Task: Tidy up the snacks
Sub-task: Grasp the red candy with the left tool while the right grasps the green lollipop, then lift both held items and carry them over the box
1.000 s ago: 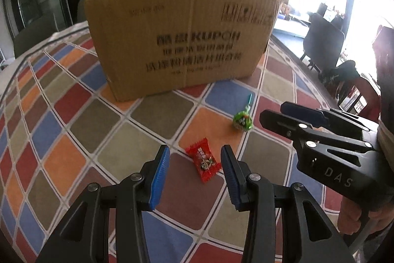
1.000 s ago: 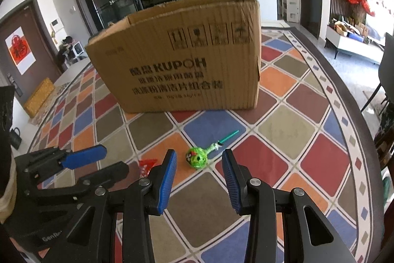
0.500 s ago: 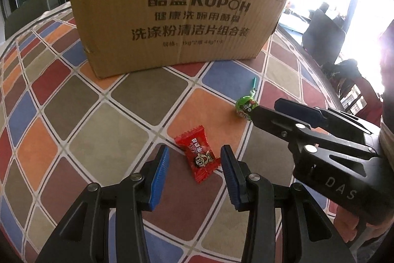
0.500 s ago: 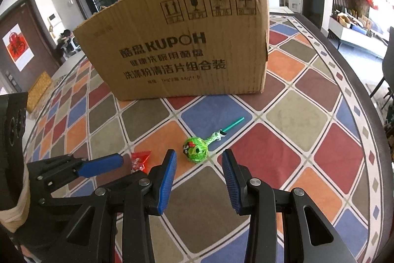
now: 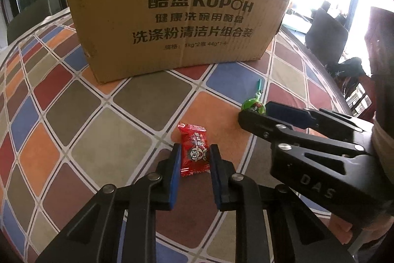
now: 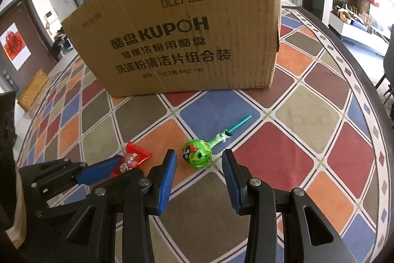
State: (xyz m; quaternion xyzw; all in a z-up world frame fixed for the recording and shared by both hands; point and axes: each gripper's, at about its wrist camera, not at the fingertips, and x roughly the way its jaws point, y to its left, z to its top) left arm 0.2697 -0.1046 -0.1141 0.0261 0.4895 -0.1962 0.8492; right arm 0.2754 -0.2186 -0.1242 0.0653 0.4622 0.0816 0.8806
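Note:
A red wrapped candy (image 5: 193, 137) lies on the patchwork tablecloth (image 5: 93, 147). My left gripper (image 5: 195, 157) is closing on it, and both blue pads press the wrapper's sides. In the right wrist view the same candy (image 6: 134, 157) shows at the left gripper's fingertip (image 6: 98, 169). A green lollipop (image 6: 197, 154) with a teal stick lies just ahead of my right gripper (image 6: 199, 164), whose jaws stand open on either side of it without touching. In the left wrist view the right gripper's fingers (image 5: 283, 115) hide part of the lollipop (image 5: 251, 105).
A tall cardboard box (image 6: 187, 36) printed KUPOH stands behind both sweets; its inside is hidden. The round table's dark edge (image 6: 364, 80) curves along the right, with chairs and room furniture beyond.
The left gripper has sunk towards the table and its jaws have shut on the red candy. The right gripper has come lower and closer to the lollipop, jaws unchanged.

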